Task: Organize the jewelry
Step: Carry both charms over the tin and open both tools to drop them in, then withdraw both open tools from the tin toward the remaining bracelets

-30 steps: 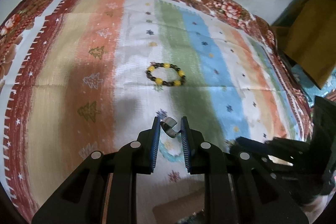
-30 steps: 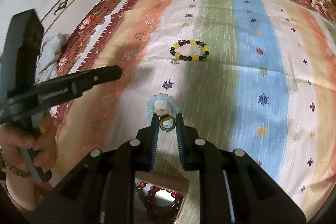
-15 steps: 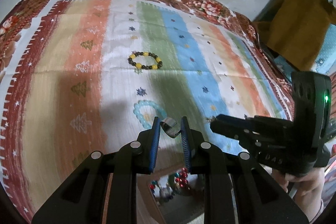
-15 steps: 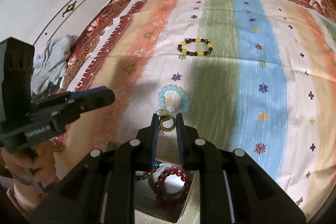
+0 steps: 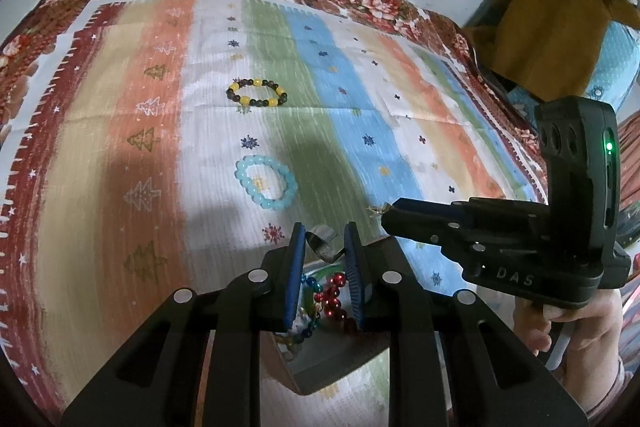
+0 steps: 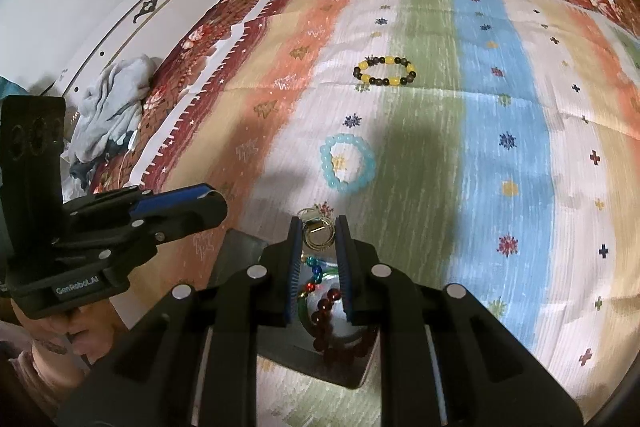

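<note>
- Your left claw [image 5: 323,241] is clenched on a bent silver ring [image 5: 322,242], held above the tray [image 5: 340,367].
- Under it, the tray holds red beads [image 5: 334,293] and a string of coloured beads [image 5: 308,307].
- On the striped bedspread [image 5: 120,147] ahead lie a pale blue bracelet [image 5: 266,183] and, farther off, a yellow-and-dark bracelet [image 5: 256,93], well apart.
- Your right claw [image 6: 318,233] grasps a bunch of thin gold hoops [image 6: 317,233] over the tray's far edge, just beside the left claw.
</note>
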`<state>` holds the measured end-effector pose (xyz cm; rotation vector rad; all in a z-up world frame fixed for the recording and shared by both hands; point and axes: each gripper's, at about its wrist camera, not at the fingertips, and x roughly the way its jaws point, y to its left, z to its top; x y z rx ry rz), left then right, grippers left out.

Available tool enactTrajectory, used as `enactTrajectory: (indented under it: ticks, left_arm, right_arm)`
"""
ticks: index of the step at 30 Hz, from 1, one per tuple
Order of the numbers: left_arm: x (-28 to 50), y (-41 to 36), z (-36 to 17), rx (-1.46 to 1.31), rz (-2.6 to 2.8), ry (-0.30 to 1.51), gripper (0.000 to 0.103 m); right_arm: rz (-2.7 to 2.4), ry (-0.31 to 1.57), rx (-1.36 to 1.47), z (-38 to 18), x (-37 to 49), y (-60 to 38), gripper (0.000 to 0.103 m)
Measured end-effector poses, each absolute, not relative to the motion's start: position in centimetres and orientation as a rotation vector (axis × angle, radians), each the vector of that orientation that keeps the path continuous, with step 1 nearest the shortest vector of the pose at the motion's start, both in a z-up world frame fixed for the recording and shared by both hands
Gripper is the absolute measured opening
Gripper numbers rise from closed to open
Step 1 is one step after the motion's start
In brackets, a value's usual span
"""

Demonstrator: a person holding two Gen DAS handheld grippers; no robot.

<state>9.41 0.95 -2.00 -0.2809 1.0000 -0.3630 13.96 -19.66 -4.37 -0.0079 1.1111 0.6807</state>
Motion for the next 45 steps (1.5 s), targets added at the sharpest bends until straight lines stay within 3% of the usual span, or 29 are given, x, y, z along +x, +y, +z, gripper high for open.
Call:
enactTrajectory:
  ticks: [21, 22, 23, 24, 25, 45]
  left_arm:
    - [7.4, 0.3, -2.6, -0.234, -0.348, 0.999, 0.020]
    - [7.4, 0.2, -2.7, -0.231, -0.354, 1.004, 0.020]
    - [7.4, 0.2, -2.7, -0.230, -0.361, 1.008, 0.022]
    - [7.4, 0.3, -2.7, -0.234, -0.366, 1.011, 0.031]
    - [7.5, 0.6, -2.7, -0.246, -0.361, 1.007, 0.035]
    - [8.6, 0.8, -3.5, -0.201, -0.299, 1.026, 0.037]
  right_arm:
    - [0.684, 1.144, -0.010, -5.4, 11.5, -20.0, 0.018]
    - [0.684, 1.146, -0.009, -5.5, 11.5, -20.0, 0.019]
    - [0.684, 1.151, -0.006, -5.5, 11.5, -20.0, 0.028]
    - [0.676, 1.162, 0.001, -5.7, 11.7, -20.1, 0.044]
    - [0.661, 1.163, 0.003, -5.7, 11.8, -20.2, 0.050]
    - [0.631, 1.154, 0.007, -5.5, 12.5, -20.4, 0.056]
